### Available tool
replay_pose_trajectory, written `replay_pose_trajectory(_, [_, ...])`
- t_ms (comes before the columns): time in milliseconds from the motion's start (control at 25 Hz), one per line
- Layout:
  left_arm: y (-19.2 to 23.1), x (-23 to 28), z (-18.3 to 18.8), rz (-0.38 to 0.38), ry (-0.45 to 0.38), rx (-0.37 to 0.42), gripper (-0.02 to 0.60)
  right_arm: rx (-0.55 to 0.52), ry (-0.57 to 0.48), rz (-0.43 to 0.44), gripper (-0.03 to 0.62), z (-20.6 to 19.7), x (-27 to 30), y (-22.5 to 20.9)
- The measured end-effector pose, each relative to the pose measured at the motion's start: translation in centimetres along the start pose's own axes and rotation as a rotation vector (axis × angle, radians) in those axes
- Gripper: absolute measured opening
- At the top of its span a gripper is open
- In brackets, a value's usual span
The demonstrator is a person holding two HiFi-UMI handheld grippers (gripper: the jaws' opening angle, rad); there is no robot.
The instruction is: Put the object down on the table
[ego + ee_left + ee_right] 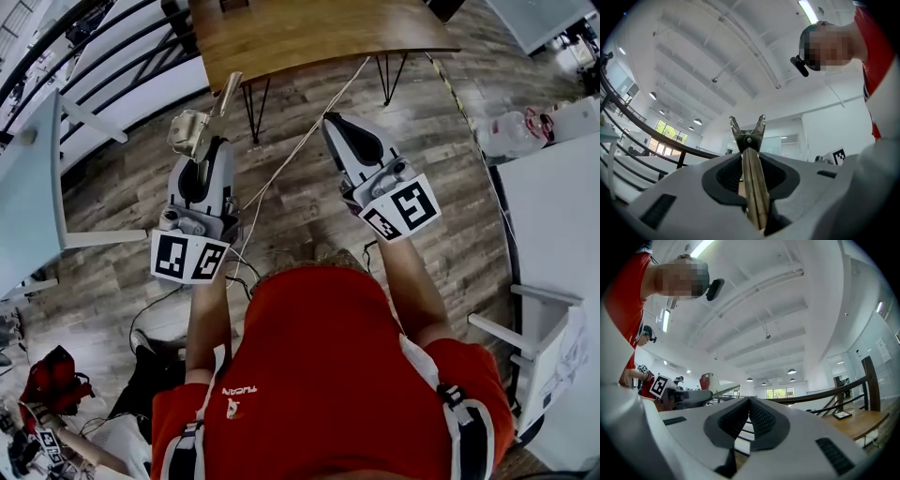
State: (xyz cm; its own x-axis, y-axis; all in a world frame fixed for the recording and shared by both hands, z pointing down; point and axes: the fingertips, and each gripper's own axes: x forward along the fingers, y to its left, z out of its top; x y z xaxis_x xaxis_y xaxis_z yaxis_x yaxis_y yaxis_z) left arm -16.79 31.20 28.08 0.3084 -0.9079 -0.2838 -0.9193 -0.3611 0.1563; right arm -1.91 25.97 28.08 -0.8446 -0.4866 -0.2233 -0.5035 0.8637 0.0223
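Note:
Metal tongs (199,122) stick out of my left gripper (208,142), which is shut on their handles. In the left gripper view the tongs (749,140) run straight up between the jaws of the left gripper (751,159), and their forked end spreads above the tips. My right gripper (334,120) is held beside it, shut with nothing in it; the right gripper (749,401) shows its black pads meeting at the tip. Both are held up over the wood floor, short of the brown wooden table (309,33) ahead.
A pale cable (300,141) runs across the floor from the table's black hairpin legs (251,108). White tables stand at the left (28,187) and right (553,216), a white chair (544,347) at the right. A plastic bag (511,131) lies beyond. Another person crouches at the lower left (52,380).

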Motion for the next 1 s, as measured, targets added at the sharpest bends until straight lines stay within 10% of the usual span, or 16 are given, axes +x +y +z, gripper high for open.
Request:
replay_pose_trajectory(560, [3.1, 0.0, -0.9, -0.023, 0.035, 0.001, 0.091, -0.018, 0.031, -0.023, 0.025, -1.3, 2.4, 0.5])
replay_pose_trajectory(1000, [4.7, 7.5, -3.4, -0.022, 0.070, 0.028, 0.091, -0.012, 0.004, -0.027, 0.025, -2.4, 4.6, -7.4])
